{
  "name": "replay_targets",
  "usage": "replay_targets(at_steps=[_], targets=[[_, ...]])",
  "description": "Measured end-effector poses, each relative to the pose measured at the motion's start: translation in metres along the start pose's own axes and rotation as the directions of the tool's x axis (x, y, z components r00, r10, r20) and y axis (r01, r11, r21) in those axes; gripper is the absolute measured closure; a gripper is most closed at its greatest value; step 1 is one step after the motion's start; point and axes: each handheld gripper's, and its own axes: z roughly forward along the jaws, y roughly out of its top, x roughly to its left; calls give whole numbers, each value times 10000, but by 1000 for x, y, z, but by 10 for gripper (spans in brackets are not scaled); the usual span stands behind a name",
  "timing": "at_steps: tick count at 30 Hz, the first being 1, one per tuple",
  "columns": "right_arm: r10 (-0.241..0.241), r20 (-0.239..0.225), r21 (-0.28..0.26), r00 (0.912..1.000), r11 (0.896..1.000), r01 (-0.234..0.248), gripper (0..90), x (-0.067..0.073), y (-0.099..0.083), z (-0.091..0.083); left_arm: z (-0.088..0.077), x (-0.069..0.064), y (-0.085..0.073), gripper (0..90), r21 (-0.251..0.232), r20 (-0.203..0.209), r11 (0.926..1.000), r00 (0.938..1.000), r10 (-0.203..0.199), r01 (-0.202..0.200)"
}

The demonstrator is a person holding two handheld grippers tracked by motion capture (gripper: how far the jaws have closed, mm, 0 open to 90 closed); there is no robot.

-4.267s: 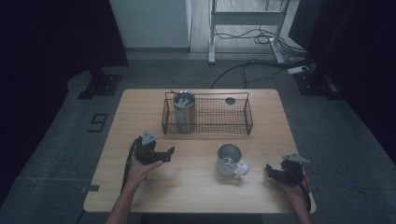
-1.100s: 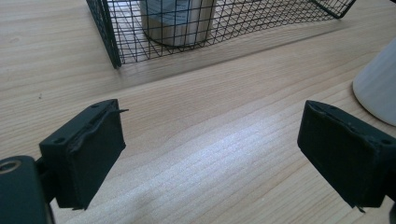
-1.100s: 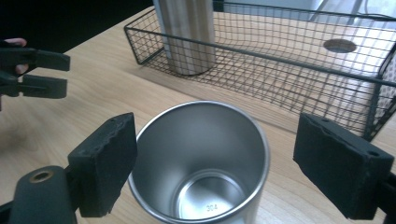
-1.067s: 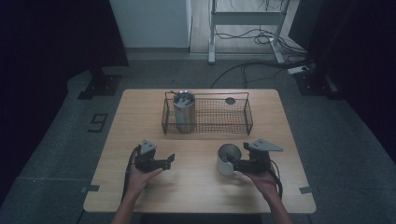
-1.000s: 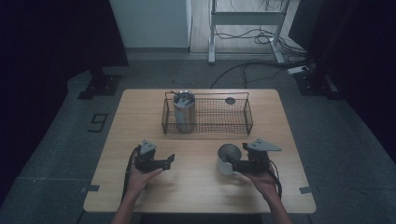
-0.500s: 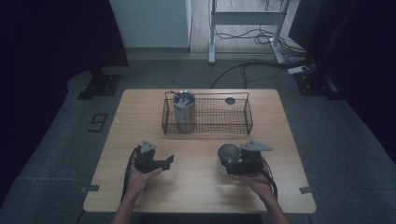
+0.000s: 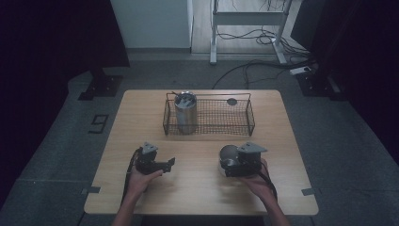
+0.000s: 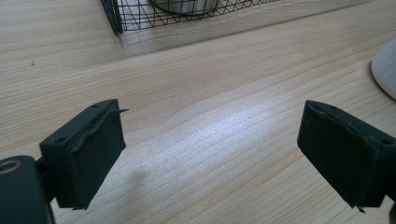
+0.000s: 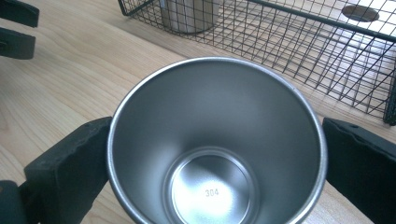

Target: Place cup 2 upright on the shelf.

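**Closing in on the steel cup**

Standing upright and mouth up on the worktop (image 7: pixel 197 188), toward its front right: a steel cup (image 9: pixel 215 140), empty, just in front of the wire basket (image 7: pixel 249 123) and apart from it. Straddled by the fingers (image 9: pixel 70 163) of the right gripper (image 7: pixel 230 164), spread wide after just opening, with the cup's wall between them and not yet clamped. At the left gripper (image 8: pixel 210 140), fingers likewise apart, with nothing between them but bare wood.

Probably light, being thin-walled and empty. Rigid, so little fear of crushing. Smooth and polished, hence likely slippery against the pads. Tapered too, wider at the rim, so apt to slide down out of a loose pinch. Best taken across the wall a little below the rim, on opposite sides, squarely and firmly. Worth avoiding a glancing touch by one finger first, enough perhaps to skid or tip so light a thing.
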Motion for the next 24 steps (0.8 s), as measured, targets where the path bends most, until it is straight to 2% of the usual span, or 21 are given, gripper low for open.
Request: replay_targets(at_steps=[7,9,10,13,15,24], targets=[[-9,81,344,10000,9994,6,3,1,-4,7,0,2,-1,74,59,10,10000,10000,-23,23],[15,-7,354,10000,9994,-14,15,0,-4,8,0,2,-1,74,76,24,10000,10000,-34,34],[10,-156,328,9999,9995,-5,55,0,-5,8,0,3,-1,74,81,32,10000,10000,-36,35],[-50,-114,293,9999,9996,53,59,1,-6,7,-1,2,-1,74,64,124,10000,9999,-75,74],[-133,-41,273,9999,9995,134,62,1,-6,7,-1,2,-1,74,24,26,10000,10000,-12,12],[-230,-40,265,9997,9994,231,65,1,-5,7,0,1,-1,74,71,73,10000,10000,-24,23]])
